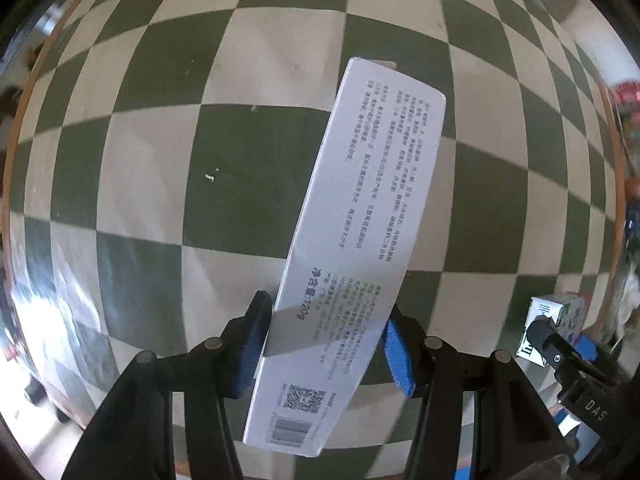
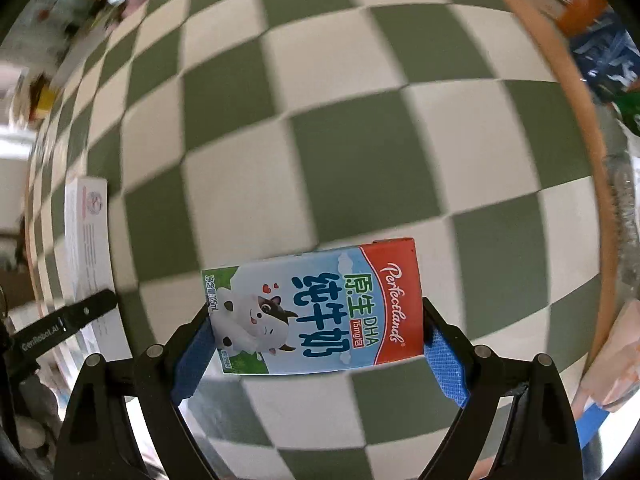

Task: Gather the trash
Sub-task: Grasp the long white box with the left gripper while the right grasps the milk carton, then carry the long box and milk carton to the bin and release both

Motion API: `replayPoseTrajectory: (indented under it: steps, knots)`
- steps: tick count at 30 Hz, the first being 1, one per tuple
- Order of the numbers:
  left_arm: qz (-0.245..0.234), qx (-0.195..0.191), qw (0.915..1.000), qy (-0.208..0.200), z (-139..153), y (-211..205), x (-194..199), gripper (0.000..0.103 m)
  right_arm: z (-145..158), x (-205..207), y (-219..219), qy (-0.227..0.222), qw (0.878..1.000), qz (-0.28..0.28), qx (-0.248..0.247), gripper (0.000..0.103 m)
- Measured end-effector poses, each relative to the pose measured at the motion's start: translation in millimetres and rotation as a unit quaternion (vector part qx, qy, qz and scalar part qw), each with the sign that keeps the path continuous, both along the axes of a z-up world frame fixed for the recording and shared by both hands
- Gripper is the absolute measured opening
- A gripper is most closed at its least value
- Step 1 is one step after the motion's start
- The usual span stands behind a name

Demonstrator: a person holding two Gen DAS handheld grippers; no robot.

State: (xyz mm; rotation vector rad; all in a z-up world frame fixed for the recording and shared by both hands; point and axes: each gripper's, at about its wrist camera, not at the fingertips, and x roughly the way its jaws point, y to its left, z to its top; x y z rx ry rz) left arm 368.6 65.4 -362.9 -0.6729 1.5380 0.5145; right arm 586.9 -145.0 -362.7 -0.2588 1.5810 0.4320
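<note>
- Left claw (image 1: pixel 326 344): clamped on a long white carton (image 1: pixel 352 248) near its printed barcode end. The blue pads (image 1: pixel 252 354) press both long sides of it. The carton runs forward and slightly rightward from the claw, tilted, its far end showing above the checkered cloth (image 1: pixel 224 168).
- Small print, a QR code and a barcode are legible on the carton's upper face.
- Right claw (image 2: pixel 318 340): clamped on a small milk carton (image 2: pixel 316 312), held sideways between the blue pads (image 2: pixel 446 364). The face toward the camera shows a cartoon cow, a red band and blue lettering.
- Whether either carton touches the cloth or is lifted clear cannot be told.
- Bench (image 2: pixel 576 128): covered in green-and-white checkered cloth, with a wooden rim along its curved edge.
- In the left wrist view, the milk carton (image 1: pixel 556 326) and the right claw (image 1: pixel 560 354) show at lower right, just beside the bench edge.
- In the right wrist view, the long white carton (image 2: pixel 88 236) appears at far left, with one black finger (image 2: pixel 64 326) of the left claw in front of it.
- Blurred items lie beyond the rim; their identity cannot be told.
</note>
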Motion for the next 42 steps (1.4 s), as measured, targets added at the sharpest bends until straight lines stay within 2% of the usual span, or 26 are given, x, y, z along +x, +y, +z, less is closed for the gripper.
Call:
replayPoseTrajectory:
  steps: [4,7,8,10,15,16,24,29,32,33,35,39,42]
  knots:
    - [-0.050,0.033,0.9982,-0.002,3.7,-14.8,6.4,0.051,1.9,-5.4,5.6,-0.003,0.999,0.027,-0.020,0.094]
    - [-0.070,0.042,0.9967,0.002,3.5,-20.2,13.6,0.051,3.4,-1.2,1.1,0.006,0.999,0.031,-0.029,0.094]
    - [-0.072,0.043,0.9964,0.002,3.9,-20.6,14.5,0.051,4.4,-1.7,-7.0,0.008,0.999,0.033,-0.030,0.094]
    - [-0.076,0.046,0.9961,0.000,5.0,-18.7,15.2,0.051,-1.4,17.9,3.6,0.009,0.999,0.038,-0.036,0.094]
    - [-0.081,0.063,0.9947,-0.005,13.0,-20.7,28.0,0.050,-2.7,8.2,7.0,0.003,0.998,0.046,-0.041,0.094]
    - [-0.083,0.067,0.9942,-0.008,15.2,-23.3,34.7,0.044,-0.1,6.8,7.0,0.002,0.998,0.045,-0.040,0.094]
    - [-0.083,0.094,0.9918,-0.022,35.1,-35.6,43.1,0.043,-2.3,8.4,3.5,-0.032,0.998,0.039,-0.029,0.093]
    - [-0.073,0.108,0.9903,-0.048,58.9,-41.4,17.5,0.043,1.1,10.6,4.5,-0.049,0.998,0.040,-0.008,0.093]
    - [-0.069,0.123,0.9878,-0.067,80.9,-47.8,3.5,0.043,15.9,4.6,7.1,-0.060,0.997,0.037,0.011,0.093]
    - [-0.068,0.127,0.9868,-0.073,77.2,-50.6,-7.0,0.043,21.2,0.9,7.9,-0.065,0.997,0.035,0.018,0.093]
    - [-0.064,0.134,0.9849,-0.090,96.5,-40.9,-23.6,0.043,32.4,-10.2,9.8,-0.072,0.996,0.033,0.031,0.093]
    - [-0.058,0.148,0.9796,-0.123,120.5,-29.1,-74.0,0.043,58.4,-54.4,10.6,-0.091,0.993,0.027,0.066,0.093]
    - [-0.060,0.156,0.9744,-0.150,136.4,-29.8,-122.5,0.043,85.4,-116.8,10.2,-0.107,0.990,0.027,0.085,0.093]
